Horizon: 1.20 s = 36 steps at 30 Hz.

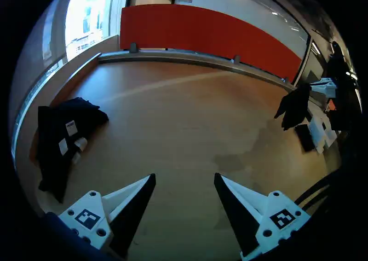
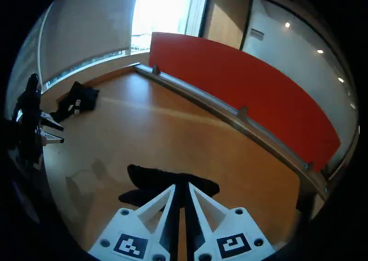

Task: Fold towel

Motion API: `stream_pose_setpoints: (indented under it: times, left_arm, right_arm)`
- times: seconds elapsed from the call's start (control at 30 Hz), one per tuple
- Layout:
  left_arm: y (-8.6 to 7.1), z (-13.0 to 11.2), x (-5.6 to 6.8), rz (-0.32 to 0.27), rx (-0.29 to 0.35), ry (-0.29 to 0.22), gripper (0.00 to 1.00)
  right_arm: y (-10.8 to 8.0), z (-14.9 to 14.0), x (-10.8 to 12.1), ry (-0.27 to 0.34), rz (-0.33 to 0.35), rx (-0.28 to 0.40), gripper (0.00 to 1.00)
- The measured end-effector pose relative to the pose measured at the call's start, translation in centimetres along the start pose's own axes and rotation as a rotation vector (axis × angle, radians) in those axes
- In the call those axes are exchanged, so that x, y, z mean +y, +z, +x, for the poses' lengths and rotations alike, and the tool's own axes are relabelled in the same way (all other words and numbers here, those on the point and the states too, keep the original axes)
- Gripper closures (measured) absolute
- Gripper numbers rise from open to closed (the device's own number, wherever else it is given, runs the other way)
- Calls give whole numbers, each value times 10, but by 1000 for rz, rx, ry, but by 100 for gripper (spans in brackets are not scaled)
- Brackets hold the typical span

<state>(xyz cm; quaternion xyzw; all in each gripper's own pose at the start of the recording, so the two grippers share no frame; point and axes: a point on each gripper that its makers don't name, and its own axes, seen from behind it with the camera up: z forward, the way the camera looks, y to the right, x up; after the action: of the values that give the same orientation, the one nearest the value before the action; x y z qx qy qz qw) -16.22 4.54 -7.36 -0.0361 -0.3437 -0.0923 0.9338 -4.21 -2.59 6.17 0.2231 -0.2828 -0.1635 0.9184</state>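
Observation:
A black towel (image 2: 152,176) hangs bunched just above the wooden table (image 2: 152,123), pinched at the tips of my right gripper (image 2: 181,187), whose fingers are shut on its cloth. In the left gripper view the same towel (image 1: 292,107) dangles at the far right, casting a shadow on the wood. My left gripper (image 1: 184,176) is open over bare table (image 1: 184,113), with nothing between its fingers. From the right gripper view that left gripper (image 2: 57,132) appears at the far left, apart from the towel.
A pile of dark cloth with white tags (image 1: 64,132) lies at the table's left end near the window (image 1: 87,21); it is also in the right gripper view (image 2: 76,102). A red partition (image 1: 207,35) on a rail runs along the table's far edge.

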Motion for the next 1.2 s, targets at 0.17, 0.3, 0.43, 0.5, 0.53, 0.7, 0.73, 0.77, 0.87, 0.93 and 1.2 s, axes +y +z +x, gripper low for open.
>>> stream_pose_setpoints:
  times: [0.17,0.3,0.43,0.5,0.53,0.7,0.73,0.77,0.87,0.93,1.2]
  left_arm:
    - [2,1,4,3,-7,1,6]
    - [4,0,7,3,-16,9,6]
    - [6,1,9,10,-21,25,6]
    - [6,2,10,12,-21,30,6]
    - [6,3,11,13,-21,30,6]
    - [7,5,13,15,-23,27,6]
    - [8,5,14,15,-24,28,6]
    - [8,5,15,15,-25,28,6]
    - [8,5,17,18,-27,34,6]
    - [8,5,18,20,-27,38,6]
    - [7,7,21,20,-27,41,6]
  right_arm:
    - [-10,-18,33,23,-35,-17,95]
    - [-19,-32,59,43,-65,-29,95]
    - [-27,-47,84,66,-95,-43,95]
    - [-31,-54,95,76,-108,-51,95]
    - [-33,-58,101,80,-116,-56,95]
    - [-39,-76,127,100,-147,-78,95]
    - [-40,-79,133,103,-152,-83,95]
    - [-41,-82,137,105,-156,-87,95]
    - [-42,-91,150,111,-171,-103,95]
    - [-43,-96,157,117,-178,-111,95]
    - [-41,-109,166,129,-187,-131,95]
